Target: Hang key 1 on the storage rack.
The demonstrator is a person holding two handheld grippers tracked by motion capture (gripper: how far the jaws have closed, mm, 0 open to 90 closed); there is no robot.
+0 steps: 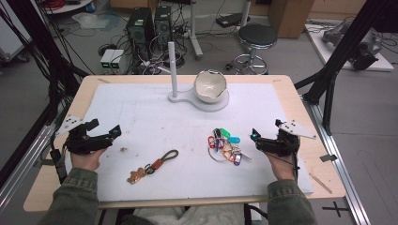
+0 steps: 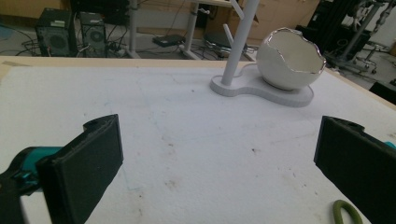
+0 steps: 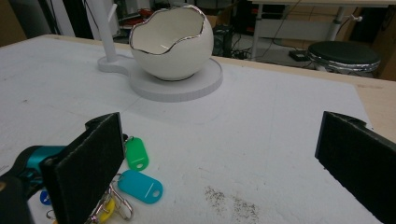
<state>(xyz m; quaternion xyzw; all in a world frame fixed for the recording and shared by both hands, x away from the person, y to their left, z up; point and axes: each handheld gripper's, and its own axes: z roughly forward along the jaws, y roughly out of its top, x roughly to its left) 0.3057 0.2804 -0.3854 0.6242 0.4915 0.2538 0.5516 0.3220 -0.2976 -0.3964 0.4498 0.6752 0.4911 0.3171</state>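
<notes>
A white stand (image 1: 199, 99) with an upright post (image 1: 172, 65) and an egg-shaped bowl (image 1: 210, 86) sits at the far middle of the white mat. The bowl (image 2: 289, 58) (image 3: 170, 44) looks empty from both gripper views. A bunch of coloured key tags (image 1: 225, 144) lies right of centre, just left of my right gripper (image 1: 254, 137), which is open; the green and teal tags (image 3: 139, 175) lie beside its left jaw. A brown keychain with a green loop (image 1: 152, 166) lies front centre. My left gripper (image 1: 104, 130) is open at the left, nothing between its jaws; the loop's end (image 2: 346, 213) shows by its right jaw.
The white mat (image 1: 141, 112) covers most of the wooden table (image 1: 291, 89). Small dark specks (image 1: 123, 150) lie on the mat near the left gripper. Beyond the table stand computer towers (image 1: 149, 28), a stool (image 1: 257, 37) and cables on the floor.
</notes>
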